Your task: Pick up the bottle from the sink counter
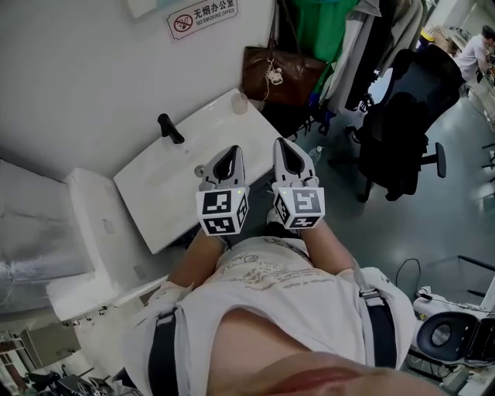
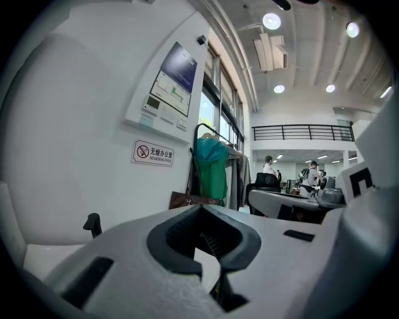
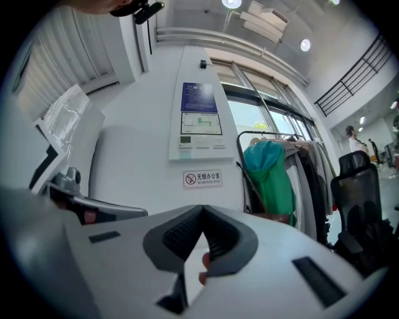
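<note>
Jaws clenched, empty: left gripper (image 1: 230, 158), right gripper (image 1: 288, 155) | bottle (image 1: 240, 103) on sink counter (image 1: 166, 193)

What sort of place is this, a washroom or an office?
Most likely a wash corner in an open office: a white sink on the wall below a no-smoking-office sign, with a black office chair and a rack of hanging clothes nearby.

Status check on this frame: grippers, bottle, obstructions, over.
Left gripper and right gripper shut, empty, by sink edge. Bottle untouched, upright at sink's far corner. Faucet off to the side, nothing between.
</note>
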